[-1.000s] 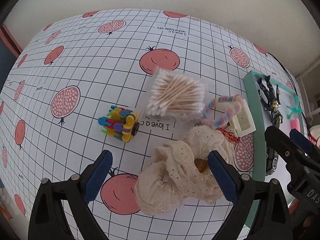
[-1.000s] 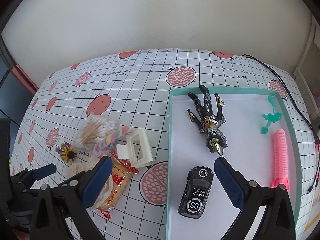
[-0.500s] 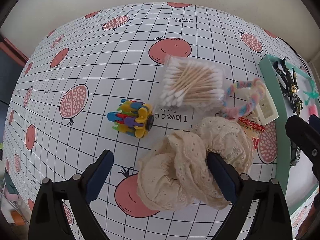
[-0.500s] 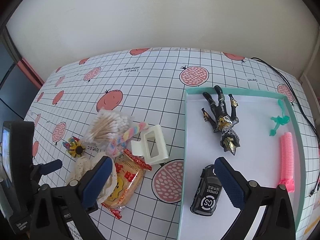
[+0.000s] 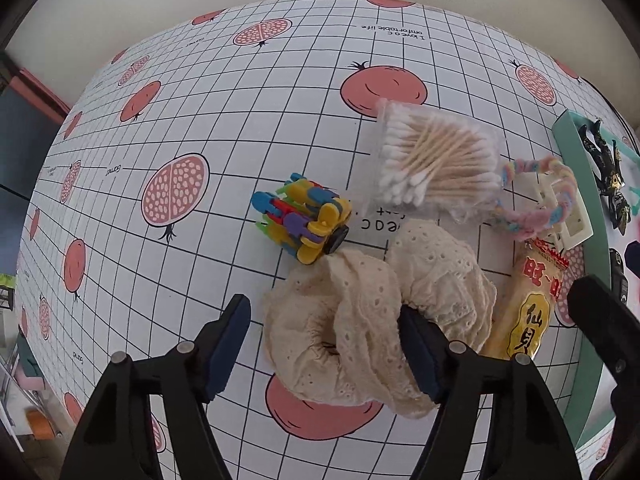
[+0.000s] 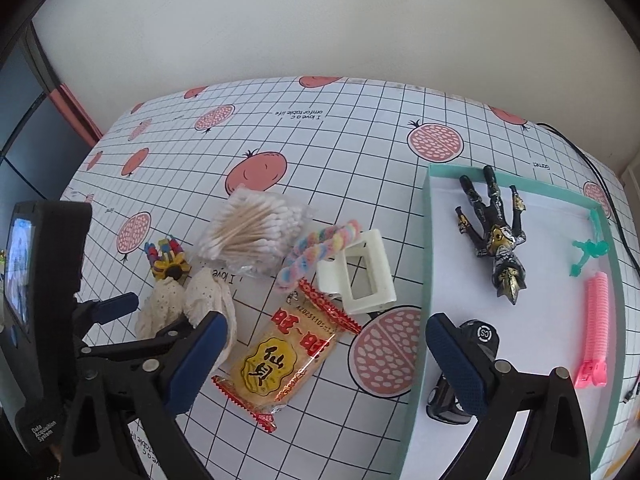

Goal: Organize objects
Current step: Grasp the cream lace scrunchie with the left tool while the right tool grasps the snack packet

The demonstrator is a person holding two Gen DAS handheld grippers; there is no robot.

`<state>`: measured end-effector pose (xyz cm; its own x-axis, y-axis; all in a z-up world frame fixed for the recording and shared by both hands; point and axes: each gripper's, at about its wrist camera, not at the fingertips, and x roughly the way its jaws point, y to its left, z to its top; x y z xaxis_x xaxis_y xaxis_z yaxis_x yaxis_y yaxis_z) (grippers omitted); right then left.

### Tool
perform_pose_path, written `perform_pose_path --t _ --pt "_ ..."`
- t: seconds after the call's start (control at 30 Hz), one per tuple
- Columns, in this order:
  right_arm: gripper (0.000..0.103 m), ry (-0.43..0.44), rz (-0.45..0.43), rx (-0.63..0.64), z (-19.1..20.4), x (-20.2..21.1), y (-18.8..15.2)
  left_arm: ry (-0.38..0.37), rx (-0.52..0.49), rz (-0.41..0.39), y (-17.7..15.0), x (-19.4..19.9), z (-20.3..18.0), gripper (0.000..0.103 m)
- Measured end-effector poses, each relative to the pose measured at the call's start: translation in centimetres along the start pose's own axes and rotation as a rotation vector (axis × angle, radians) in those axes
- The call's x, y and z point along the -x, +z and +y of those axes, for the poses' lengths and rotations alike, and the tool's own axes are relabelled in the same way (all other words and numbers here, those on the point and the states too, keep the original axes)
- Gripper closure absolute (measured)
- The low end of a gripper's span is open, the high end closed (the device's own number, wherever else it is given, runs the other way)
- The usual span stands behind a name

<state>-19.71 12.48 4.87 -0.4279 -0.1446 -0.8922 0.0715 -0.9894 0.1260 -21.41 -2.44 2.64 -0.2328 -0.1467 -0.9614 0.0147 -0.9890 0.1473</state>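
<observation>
My left gripper (image 5: 324, 344) has its jaws spread wide, and the cream lace scrunchie (image 5: 376, 320) sits low and centre in its view: the right pad presses into the scrunchie's folds while the left pad stands clear of it over the pomegranate-print tablecloth (image 5: 200, 92). Nothing is pinched yet. Just above the scrunchie, touching its upper edge, lies the multicoloured building-block toy (image 5: 304, 218). To the upper right I see the clear pack of cotton swabs (image 5: 436, 164), with the pastel twisted hair tie (image 5: 536, 196) beside it, draped over the white claw clip (image 5: 568, 216). A yellow rice cracker packet (image 5: 532, 304) lies at the scrunchie's right.

My right gripper (image 6: 324, 356) is also spread open, holding nothing, hovering across the cracker packet and the left wall of the teal tray (image 6: 426, 264). Inside the tray, from its view: a black-and-gold action figure (image 6: 496, 236) at the top, a black toy car (image 6: 464, 368) at lower left partly hidden behind the right pad, a green plastic figure (image 6: 590, 250) and a pink hair roller (image 6: 596, 320) along the right side
</observation>
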Motion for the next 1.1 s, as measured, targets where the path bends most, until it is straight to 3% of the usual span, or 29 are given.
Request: perform_pose_path --t 0.67,0.83,0.97,1.1 --pt "0.014 -0.019 0.142 0.021 1.5 -4.6 -1.8 -0.007 0.060 -0.003 -0.1 -0.5 1.7 0.035" --pt "0.018 -0.044 0.137 0.041 1.7 -4.8 -2.0 -0.009 0.061 -0.004 0.0 -0.5 1.8 0.035" --pt "0.036 -0.076 0.127 0.072 1.8 -4.7 -2.0 -0.015 0.065 -0.005 0.0 -0.6 1.9 0.035" --pt "0.057 -0.089 0.123 0.084 1.2 -4.4 -2.1 -0.034 0.064 -0.005 0.1 -0.5 1.9 0.042"
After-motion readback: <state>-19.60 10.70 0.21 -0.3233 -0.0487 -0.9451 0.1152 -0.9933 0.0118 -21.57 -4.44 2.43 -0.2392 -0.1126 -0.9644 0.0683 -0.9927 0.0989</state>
